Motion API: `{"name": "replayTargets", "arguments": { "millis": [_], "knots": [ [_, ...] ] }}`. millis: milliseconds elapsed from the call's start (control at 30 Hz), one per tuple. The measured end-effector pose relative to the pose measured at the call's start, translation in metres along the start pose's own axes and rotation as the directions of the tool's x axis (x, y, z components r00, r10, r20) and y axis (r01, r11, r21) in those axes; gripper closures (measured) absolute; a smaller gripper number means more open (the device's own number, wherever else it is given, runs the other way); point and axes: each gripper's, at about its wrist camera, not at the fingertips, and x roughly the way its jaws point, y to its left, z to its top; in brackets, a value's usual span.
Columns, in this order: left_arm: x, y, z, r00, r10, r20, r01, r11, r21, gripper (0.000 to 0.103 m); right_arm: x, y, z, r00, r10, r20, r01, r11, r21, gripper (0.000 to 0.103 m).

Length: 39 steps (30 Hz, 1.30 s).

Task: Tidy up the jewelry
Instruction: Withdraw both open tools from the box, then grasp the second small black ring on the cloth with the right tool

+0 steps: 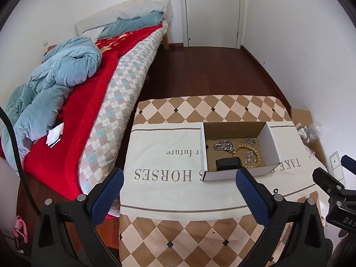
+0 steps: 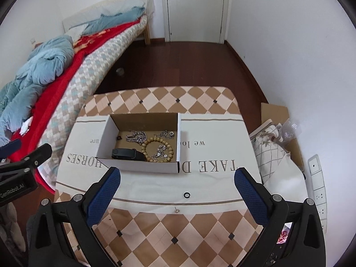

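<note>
Left tongs (image 1: pixel 179 185): 2 black plastic arms tipped with dark blue textured pads (image 1: pixel 106 197), silver round screws at the joints, black cable (image 1: pixel 13 146) looping alongside. Right tongs (image 2: pixel 176 184): same black frame, blue knurled pads (image 2: pixel 250 197), silver screws. White lettering "CenRobot.AI" printed on the left body, seen from the right wrist.

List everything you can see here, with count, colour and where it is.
box: 1, white outside, brown inside, on the table
chain: 1, silver, in the box
bead bracelet: 1, tan, in the box
black band: 1, in the box, front
ring: 1, black, on the cloth before the box
stud: 1, small, at the cloth's near edge
cloth: 1, white, printed, under the box
bed: 1, red and blue bedding, left
door: 1, white, far wall
left gripper: open
right gripper: open
</note>
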Motion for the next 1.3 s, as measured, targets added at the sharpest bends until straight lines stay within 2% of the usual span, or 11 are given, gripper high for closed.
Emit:
{"name": "replayTargets", "arguments": {
  "millis": [233,267,333,433,500,667,867,967,1033,1133,1300],
  "knots": [
    [-0.017,-0.005,-0.011,0.996,0.063,0.066,-0.062,0.998,-0.012,0.0,-0.02,-0.027,-0.017,0.999,0.026,0.042,-0.029,0.997,0.07,0.004],
    [-0.013,-0.007,-0.015,0.994,0.087,0.068,-0.087,0.996,-0.009,0.0,-0.011,-0.034,-0.022,0.999,0.03,0.023,-0.031,0.996,0.081,0.01],
    [0.006,-0.013,-0.025,0.987,0.155,0.049,-0.155,0.988,0.003,0.0,0.015,-0.045,-0.032,0.998,0.05,-0.034,-0.046,0.993,0.105,0.051],
    [0.042,-0.02,-0.042,0.966,0.259,0.008,-0.259,0.965,0.029,0.0,0.057,-0.054,-0.047,0.992,0.082,-0.092,-0.07,0.99,0.127,0.053],
    [0.068,-0.021,-0.053,0.96,0.275,-0.059,-0.272,0.961,0.044,0.0,0.084,-0.056,-0.057,0.988,0.089,-0.128,-0.073,0.989,0.13,0.053],
    [0.109,-0.019,-0.071,0.949,0.255,-0.185,-0.251,0.967,0.042,0.0,0.14,-0.047,-0.073,0.978,0.074,-0.196,-0.055,0.993,0.101,0.053],
    [0.128,-0.02,-0.079,0.939,0.256,-0.229,-0.25,0.967,0.053,0.001,0.17,-0.031,-0.085,0.973,0.032,-0.227,-0.025,0.999,0.031,0.055],
    [0.13,-0.022,-0.078,0.941,0.248,-0.231,-0.244,0.969,0.049,0.0,0.171,-0.024,-0.087,0.976,-0.018,-0.216,0.014,1.0,-0.023,0.086],
    [0.129,-0.026,-0.076,0.944,0.234,-0.23,-0.23,0.972,0.048,0.0,0.17,-0.026,-0.088,0.977,-0.007,-0.213,0.003,1.0,-0.019,0.09],
    [0.126,-0.04,-0.074,0.956,0.187,-0.228,-0.179,0.982,0.052,0.001,0.159,-0.045,-0.088,0.98,0.027,-0.195,-0.019,0.999,0.046,0.09],
    [0.125,-0.095,-0.077,0.961,0.003,-0.277,0.019,0.997,0.08,0.001,0.136,-0.094,-0.092,0.983,0.037,-0.178,-0.007,0.986,0.164,0.09]
  ]
}}
